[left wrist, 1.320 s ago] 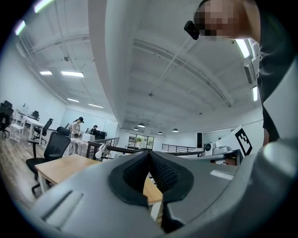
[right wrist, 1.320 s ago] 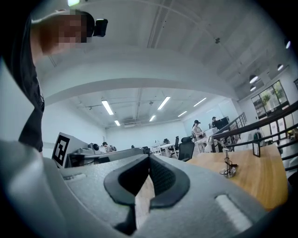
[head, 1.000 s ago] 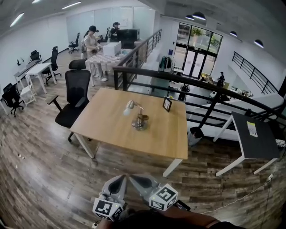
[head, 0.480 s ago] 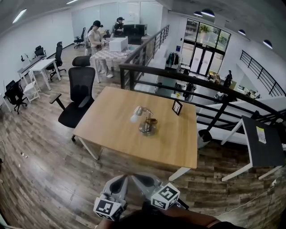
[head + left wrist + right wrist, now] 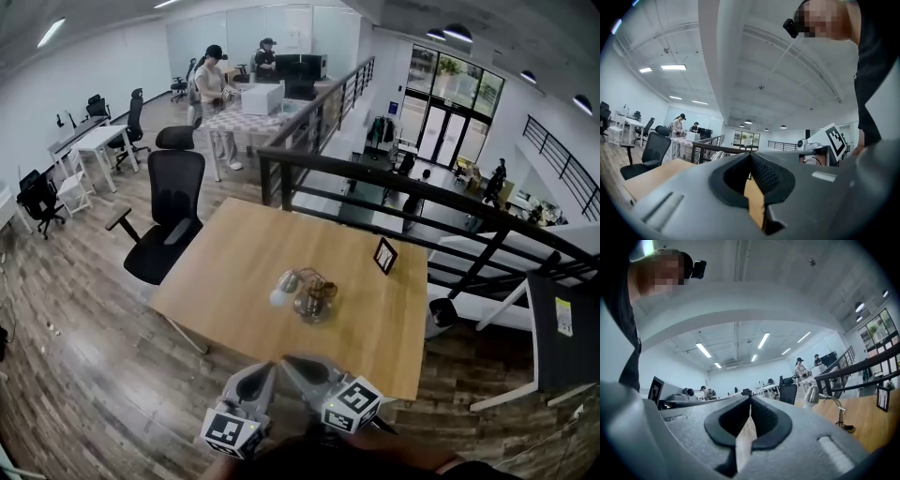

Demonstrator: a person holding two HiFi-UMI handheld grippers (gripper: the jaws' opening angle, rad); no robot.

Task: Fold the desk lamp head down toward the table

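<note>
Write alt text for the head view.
A small desk lamp stands near the middle of a wooden table, its head not yet folded down. The left gripper and right gripper, both shut and empty, show at the bottom edge, short of the table.

Smooth matt pale-wood rectangular table top [image 5: 225, 272] w/ glossy silver metal desk lamp [image 5: 312, 300] approx. at its centre, black cloth-look office chair [image 5: 175, 187] by its left edge, dark streaky wood-plank floor [image 5: 84, 375] all round it.
</note>
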